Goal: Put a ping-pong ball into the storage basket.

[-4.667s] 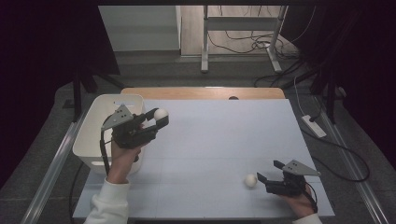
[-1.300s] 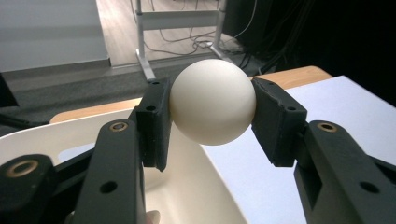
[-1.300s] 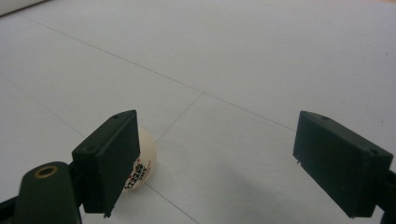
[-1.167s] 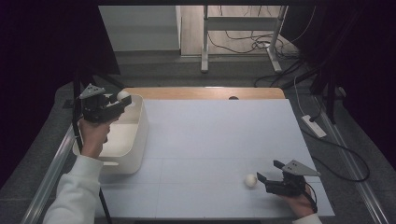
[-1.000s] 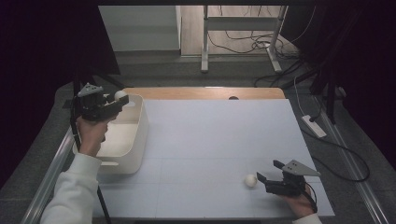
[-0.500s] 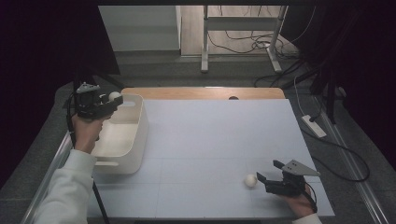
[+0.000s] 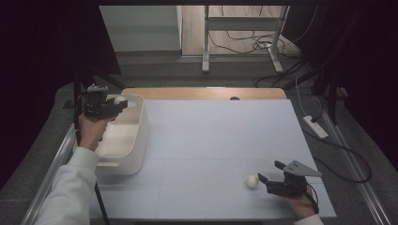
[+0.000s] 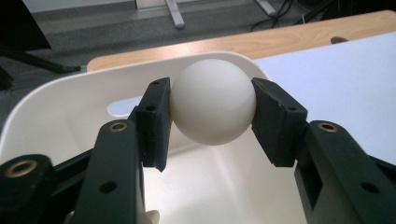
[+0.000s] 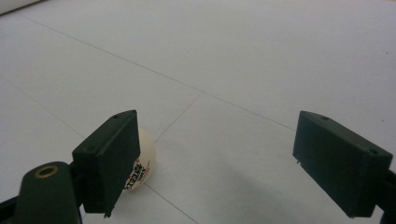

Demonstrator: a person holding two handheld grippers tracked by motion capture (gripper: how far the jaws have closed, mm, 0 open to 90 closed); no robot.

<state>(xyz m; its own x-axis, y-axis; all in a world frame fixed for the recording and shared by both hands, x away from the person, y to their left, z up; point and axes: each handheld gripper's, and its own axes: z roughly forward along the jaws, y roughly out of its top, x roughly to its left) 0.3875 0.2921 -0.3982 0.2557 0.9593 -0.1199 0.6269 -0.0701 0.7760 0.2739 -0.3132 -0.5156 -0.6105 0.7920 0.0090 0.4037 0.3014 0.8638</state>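
**Item: white ball held over the bin, ready to drop**

- Landmark: white bin point(image 7: 123, 136) at the left edge of the table point(image 7: 220, 140).
- Left gripper point(image 7: 109, 105): clamped on a white ball point(image 8: 213, 101), one pad point(image 8: 156, 122) on each side. The ball hangs above the bin's far end, inside the rim point(image 8: 140, 70).
- Right gripper point(image 7: 268, 180): jaws apart, holding nothing, low on the table well to the right of the bin. A second ball point(image 7: 252, 181), printed, lies on the table against the left pad point(image 9: 112, 156).
- Handling note: likely step is the release. Keep the ball well inside the rim and low, then part the jaws evenly so it drops straight and does not bounce out; a light ball rebounds easily.
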